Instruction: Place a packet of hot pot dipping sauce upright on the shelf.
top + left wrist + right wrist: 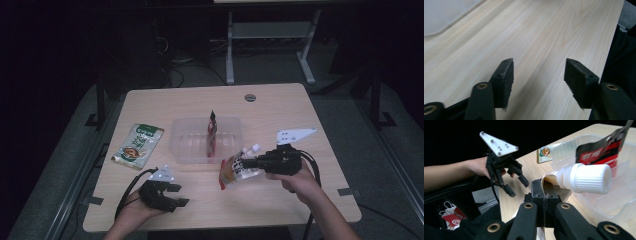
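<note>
One spouted pouch (236, 170), white-capped and orange-edged, hangs clear of the tabletop (280, 107) just near and right of the clear plastic bin (206, 140), pinched by its top edge beside the spout in the fully closed fingers of the right gripper (250, 162). The step in hand looks like carrying the pouch to the bin, where a red-and-black packet (212, 135) already stands on edge; the next move likely calls for a short carry to the far left over the rim, then a release. The right hand (295, 181) holds its gripper about level, pointing left. At the near left, the left gripper (178, 195) hovers low over bare wood, fingers spread and empty. A green food packet (138, 145) lies flat at the far left.
</note>
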`<action>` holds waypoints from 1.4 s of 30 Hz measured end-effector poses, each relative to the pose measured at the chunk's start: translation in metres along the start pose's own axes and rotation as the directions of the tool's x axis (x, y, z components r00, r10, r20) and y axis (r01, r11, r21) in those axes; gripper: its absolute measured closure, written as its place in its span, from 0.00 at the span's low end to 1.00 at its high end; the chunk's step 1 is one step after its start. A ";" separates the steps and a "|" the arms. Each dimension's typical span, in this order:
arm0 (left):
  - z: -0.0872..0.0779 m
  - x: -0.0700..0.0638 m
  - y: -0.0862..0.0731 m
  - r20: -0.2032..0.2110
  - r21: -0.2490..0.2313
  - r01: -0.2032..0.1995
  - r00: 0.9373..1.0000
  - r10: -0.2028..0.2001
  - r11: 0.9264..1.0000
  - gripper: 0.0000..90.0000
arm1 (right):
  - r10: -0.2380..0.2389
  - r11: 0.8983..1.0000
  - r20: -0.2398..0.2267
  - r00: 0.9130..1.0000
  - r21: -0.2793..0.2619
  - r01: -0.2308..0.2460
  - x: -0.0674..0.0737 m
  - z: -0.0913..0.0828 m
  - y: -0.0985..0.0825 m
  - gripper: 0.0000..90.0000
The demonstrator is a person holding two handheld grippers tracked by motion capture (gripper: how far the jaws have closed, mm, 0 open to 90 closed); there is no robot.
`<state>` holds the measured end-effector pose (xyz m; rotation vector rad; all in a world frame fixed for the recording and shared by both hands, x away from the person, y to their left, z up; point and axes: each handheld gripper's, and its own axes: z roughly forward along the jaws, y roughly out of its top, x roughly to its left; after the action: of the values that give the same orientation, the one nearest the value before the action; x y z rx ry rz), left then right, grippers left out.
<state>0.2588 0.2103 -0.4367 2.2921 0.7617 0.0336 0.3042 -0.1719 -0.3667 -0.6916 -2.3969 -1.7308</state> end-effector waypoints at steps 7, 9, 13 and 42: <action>-0.002 0.000 -0.005 0.003 -0.021 -0.007 1.000 0.007 1.000 0.37 | -0.018 1.000 0.021 1.000 -0.017 0.019 -0.006 -0.008 0.016 0.99; -0.004 0.001 -0.005 -0.002 -0.036 -0.007 1.000 0.007 0.999 0.36 | -0.029 0.999 0.026 0.999 -0.023 0.029 -0.007 -0.009 0.021 0.99; -0.004 0.004 -0.006 -0.011 -0.046 0.006 1.000 -0.007 0.999 0.34 | -0.044 0.998 0.028 0.999 -0.033 0.045 -0.009 -0.011 0.032 0.99; -0.002 0.009 -0.009 -0.011 -0.040 0.015 1.000 -0.015 0.999 0.33 | -0.115 0.989 0.007 0.993 -0.096 0.115 -0.014 0.033 0.116 1.00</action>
<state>0.2608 0.2218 -0.4425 2.2501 0.7772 0.0544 0.3710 -0.1169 -0.2817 -0.5763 -2.4124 -1.9020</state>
